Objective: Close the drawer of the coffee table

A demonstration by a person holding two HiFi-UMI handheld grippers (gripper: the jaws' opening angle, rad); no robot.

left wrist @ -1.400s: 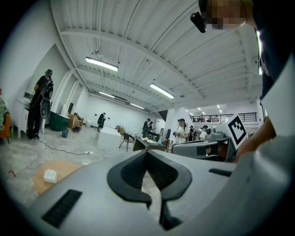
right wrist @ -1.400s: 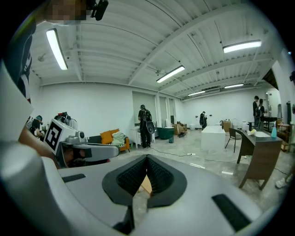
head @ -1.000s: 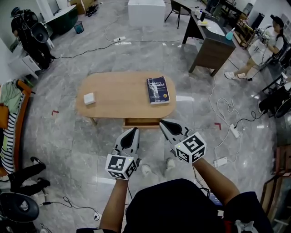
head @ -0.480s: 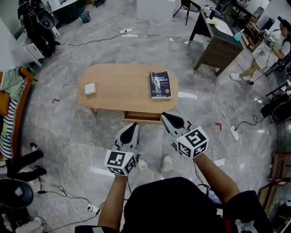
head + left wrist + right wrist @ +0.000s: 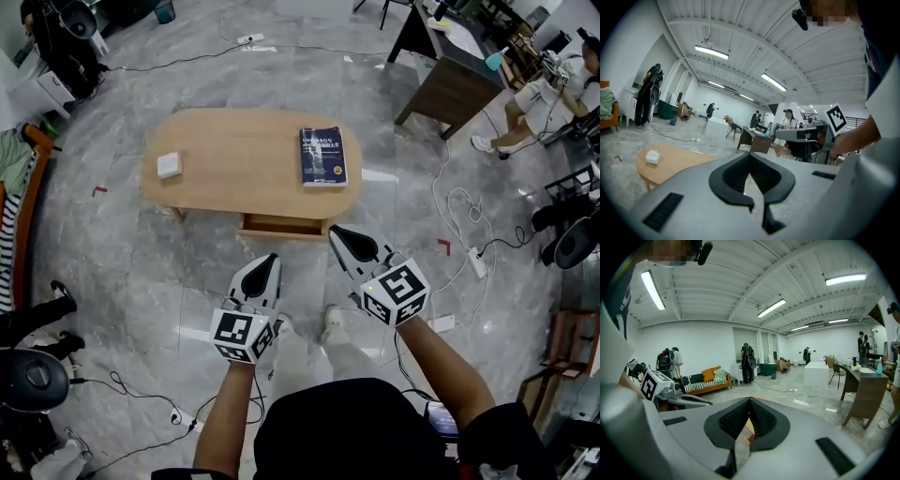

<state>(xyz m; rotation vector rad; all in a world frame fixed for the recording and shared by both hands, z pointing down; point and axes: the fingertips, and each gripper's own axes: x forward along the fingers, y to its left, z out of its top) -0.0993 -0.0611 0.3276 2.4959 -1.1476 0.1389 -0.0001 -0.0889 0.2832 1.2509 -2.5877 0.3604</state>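
The drawer (image 5: 281, 225) was hanging partway out of the coffee table (image 5: 234, 183), on the long side facing the person and under the end with the dark book (image 5: 323, 157). A small white box (image 5: 169, 165) sat at the table's other end.

Both tools were held off that same side, short of the drawer front. The right gripper (image 5: 339, 235) was nearer, aimed at the drawer's right corner. The left gripper (image 5: 269, 262) was further back from the table. Each one had its fingers pressed together with nothing between them, so it looked like a plain nose-push.

My worry is that a shove on that one corner could skew the drawer and jam it on its runners. Push too hard and the whole table might skate on that polished floor, or a narrow tip might slip off the front edge.
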